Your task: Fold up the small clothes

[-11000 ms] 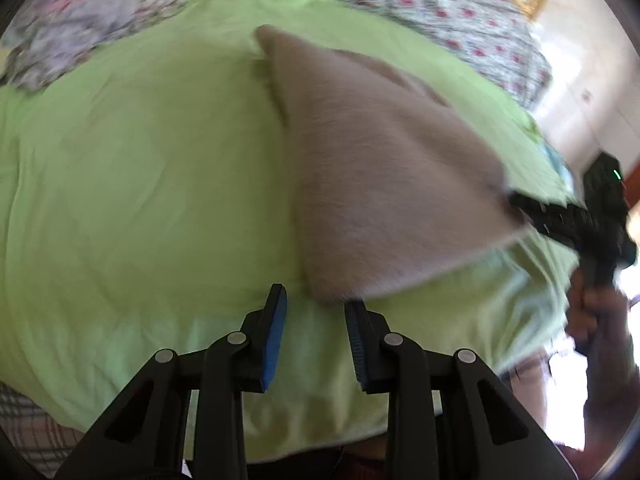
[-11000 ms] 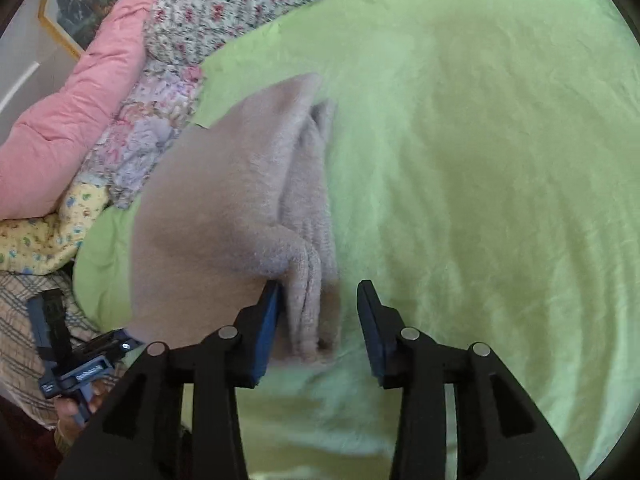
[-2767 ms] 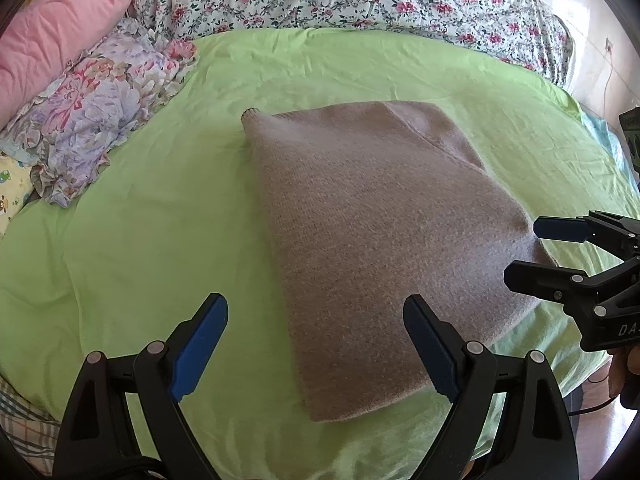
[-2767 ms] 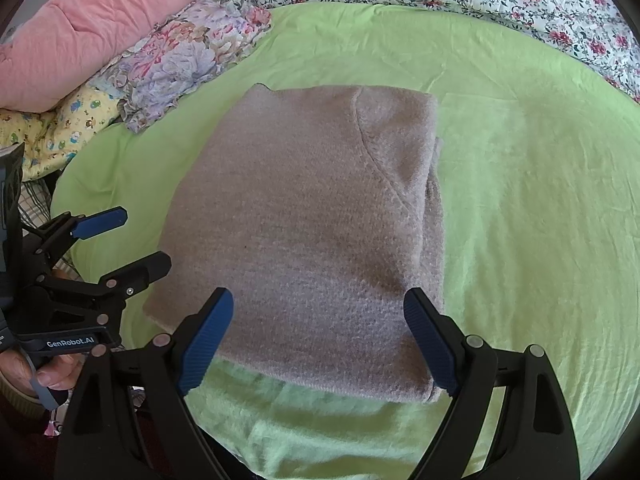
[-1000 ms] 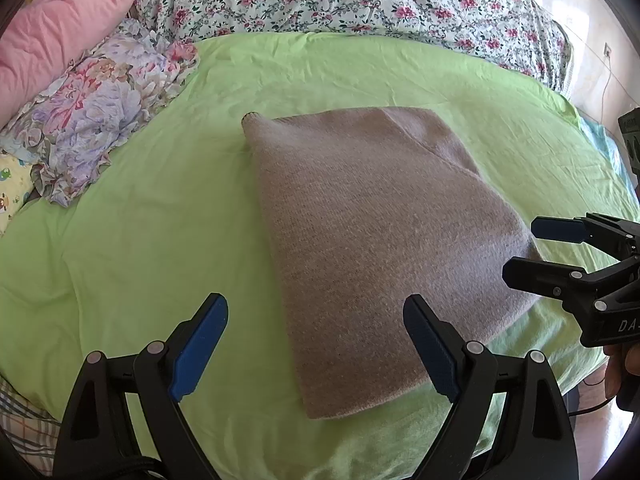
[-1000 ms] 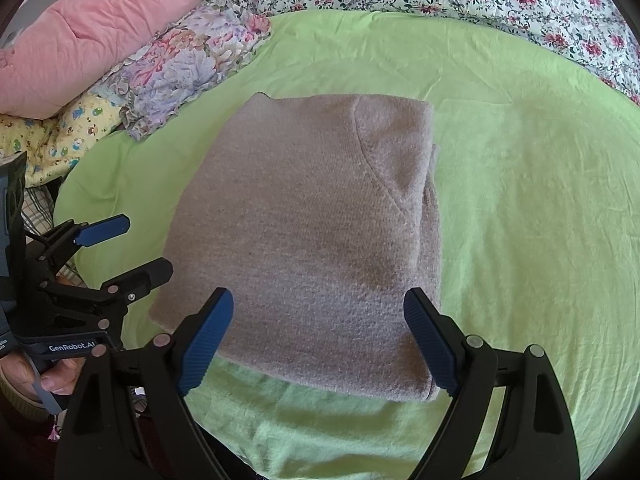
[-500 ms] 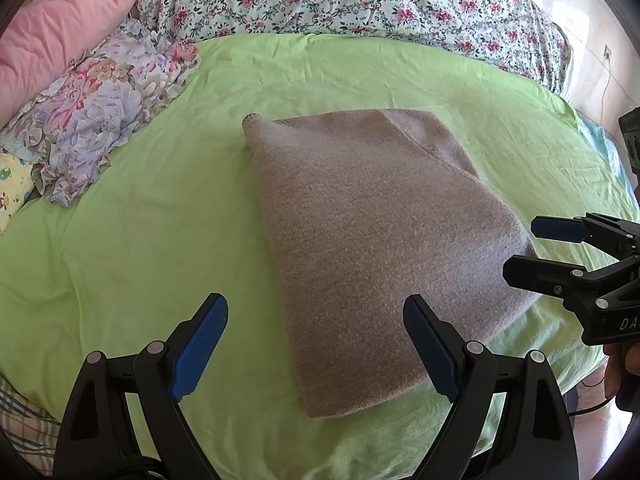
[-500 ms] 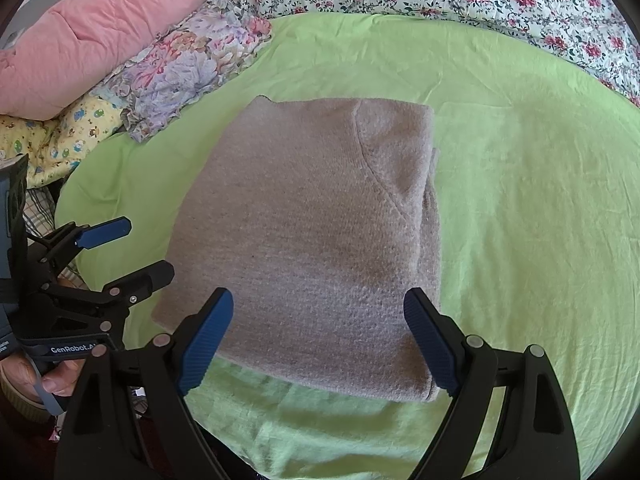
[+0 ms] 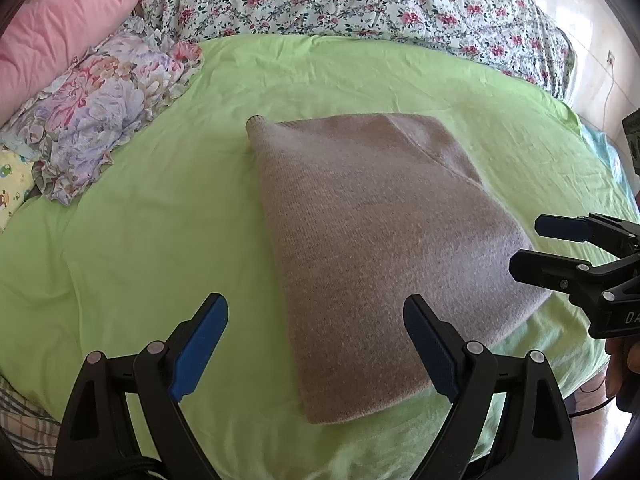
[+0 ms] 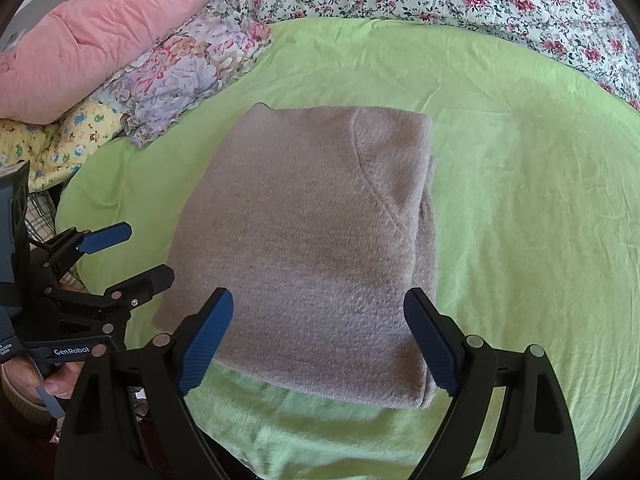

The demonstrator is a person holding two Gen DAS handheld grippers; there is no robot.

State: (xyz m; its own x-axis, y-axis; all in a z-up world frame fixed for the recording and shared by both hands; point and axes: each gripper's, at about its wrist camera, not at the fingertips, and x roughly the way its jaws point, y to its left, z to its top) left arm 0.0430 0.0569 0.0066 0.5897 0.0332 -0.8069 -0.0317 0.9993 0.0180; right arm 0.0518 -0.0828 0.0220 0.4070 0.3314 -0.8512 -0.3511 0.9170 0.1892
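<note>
A beige knitted sweater [image 9: 376, 240] lies folded flat into a rough rectangle on the green bed sheet [image 9: 152, 224]; it also shows in the right wrist view [image 10: 312, 240]. My left gripper [image 9: 316, 346] is open and empty, held above the sweater's near left corner. My right gripper [image 10: 320, 340] is open and empty above the sweater's near edge. Each gripper shows in the other's view: the right one [image 9: 560, 248] at the sweater's right edge, the left one [image 10: 124, 256] at its left edge, both open.
A pink quilt [image 10: 96, 36] and a floral pillow [image 10: 192, 68] lie at the back left. A flowered bedspread [image 9: 360, 4] runs along the back. A yellow printed cloth [image 10: 76, 136] lies at the left. The bed's near edge is just below the grippers.
Eleven seconds ago both grippers pinched the sweater and carried a fold over. Since then they have let go and stand open; over the last second almost nothing has moved.
</note>
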